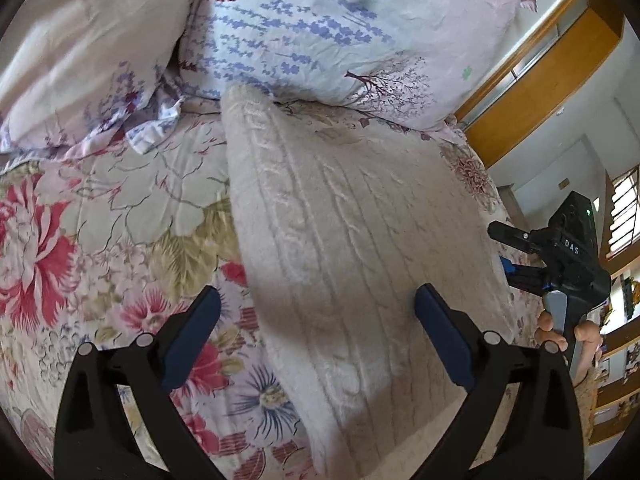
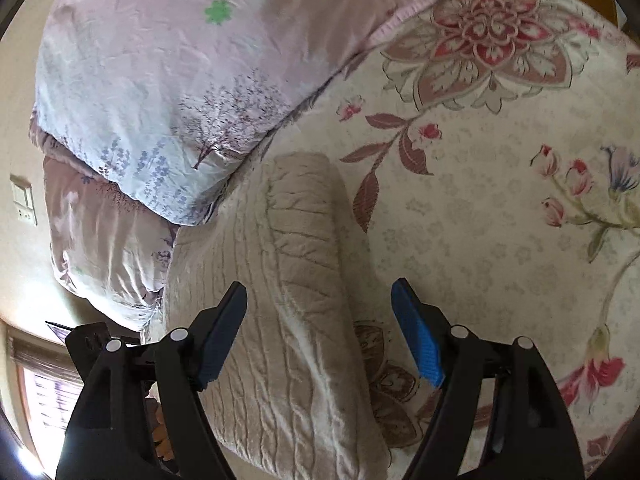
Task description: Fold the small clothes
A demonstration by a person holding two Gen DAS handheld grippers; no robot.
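Observation:
A beige cable-knit garment (image 1: 340, 240) lies on the floral bedspread (image 1: 100, 240), stretching away toward the pillows. My left gripper (image 1: 316, 332) is open just above its near part, jaws wide apart and empty. In the right wrist view the same garment (image 2: 288, 280) shows a folded, doubled edge along its right side. My right gripper (image 2: 320, 332) is open over that folded edge, with nothing held. The right gripper's body (image 1: 560, 256) and the hand holding it show at the right edge of the left wrist view.
Two pillows lie at the head of the bed: a lavender-print one (image 1: 320, 28) touching the garment's far end and a pinkish one (image 1: 80, 60) to its left. A wooden cabinet (image 1: 552, 80) stands beyond the bed's right edge. A wall switch (image 2: 24, 200) is at left.

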